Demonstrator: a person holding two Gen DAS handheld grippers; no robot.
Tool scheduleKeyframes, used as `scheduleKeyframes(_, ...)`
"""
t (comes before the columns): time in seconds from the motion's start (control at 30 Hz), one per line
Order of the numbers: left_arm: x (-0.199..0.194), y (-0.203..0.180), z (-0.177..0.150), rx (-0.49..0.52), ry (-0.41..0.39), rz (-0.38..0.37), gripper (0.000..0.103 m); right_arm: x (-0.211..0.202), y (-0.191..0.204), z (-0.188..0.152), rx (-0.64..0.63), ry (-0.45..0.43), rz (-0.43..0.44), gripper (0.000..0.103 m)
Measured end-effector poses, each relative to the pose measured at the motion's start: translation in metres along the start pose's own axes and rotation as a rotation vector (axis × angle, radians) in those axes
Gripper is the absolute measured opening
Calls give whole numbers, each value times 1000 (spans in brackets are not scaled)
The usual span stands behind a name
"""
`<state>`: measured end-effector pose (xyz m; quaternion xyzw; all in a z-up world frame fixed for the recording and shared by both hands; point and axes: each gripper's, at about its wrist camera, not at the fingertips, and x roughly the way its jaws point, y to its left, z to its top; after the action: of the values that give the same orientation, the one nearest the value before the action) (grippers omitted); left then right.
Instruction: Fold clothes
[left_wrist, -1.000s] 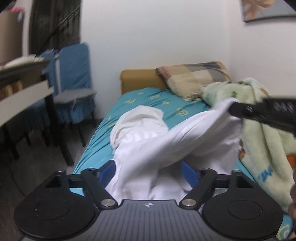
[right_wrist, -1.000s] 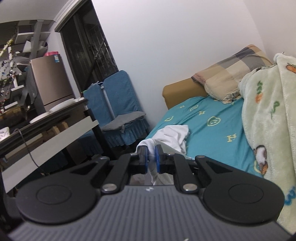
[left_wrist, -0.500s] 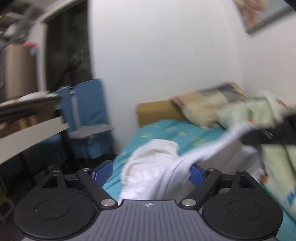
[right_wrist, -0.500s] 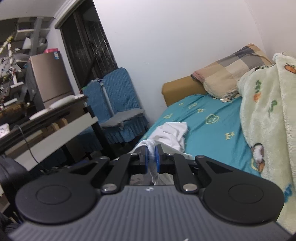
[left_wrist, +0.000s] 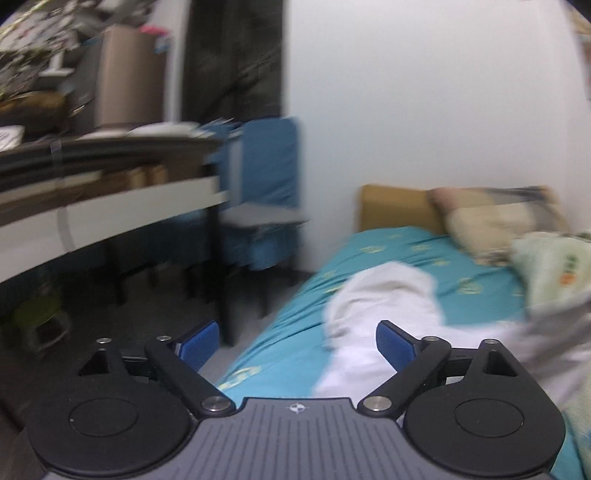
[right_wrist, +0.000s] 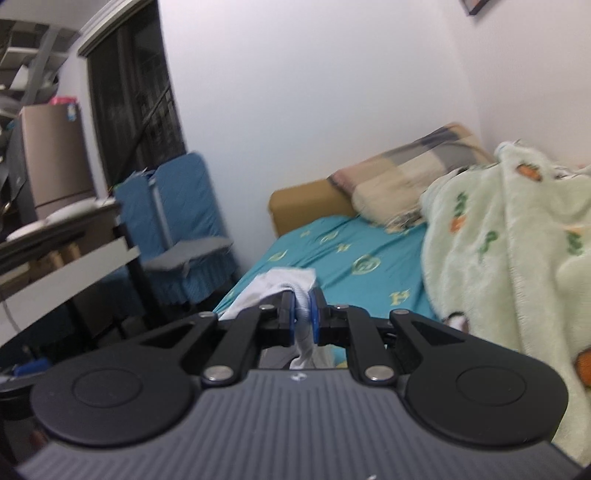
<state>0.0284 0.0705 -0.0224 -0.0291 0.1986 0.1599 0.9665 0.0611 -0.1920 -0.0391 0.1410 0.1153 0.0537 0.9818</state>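
Since one second ago the left hand-held gripper (left_wrist: 293, 341) has turned to the left: the white cloth that lay between its blue pads then is now mostly to the right of them, and the dark bench and the floor fill the left half of its view. The right view has changed little.

The bed with the teal sheet printed with yellow marks (left_wrist: 402, 254) (right_wrist: 347, 254) lies along the white wall. At its head there is a mustard-yellow headboard (left_wrist: 391, 208) (right_wrist: 303, 205) and a checked beige and grey pillow (left_wrist: 495, 218) (right_wrist: 402, 179). A pale green fleece blanket with orange and green figures (right_wrist: 509, 240) (left_wrist: 550, 269) is heaped on the right side of the bed. Left of the bed stands a chair with a blue quilted cover and a grey seat (left_wrist: 266, 206) (right_wrist: 181, 229), and beside it the long dark bench with a white front strip (left_wrist: 110, 206) (right_wrist: 62, 266).

The white garment of soft cloth (left_wrist: 391, 314) (right_wrist: 284, 286) lies crumpled on the teal sheet near the left edge of the bed, and one part of it stretches away to the right in the left view.

The left hand-held gripper is spread wide; its right blue pad (left_wrist: 395, 345) is seen against the white cloth, and I cannot tell if it touches. The left view is blurred. The right hand-held gripper (right_wrist: 303, 314) is nearly closed and pinches a fold of the white garment between its blue pads.
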Motion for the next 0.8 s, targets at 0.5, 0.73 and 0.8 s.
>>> scheduleKeyframes(0.5, -24, -75, -40, 419, -11, -523, 98, -3, -4, 13, 59, 43, 82, 12)
scheduleKeyframes(0.73, 8, -44, -20, 120, -94, -138, 102, -2, -15, 8, 90, 54, 30, 12)
scheduleKeyframes(0.8, 4, -15, -10, -11, -96, -120, 103, 1, -16, 5, 88, 63, 22, 12)
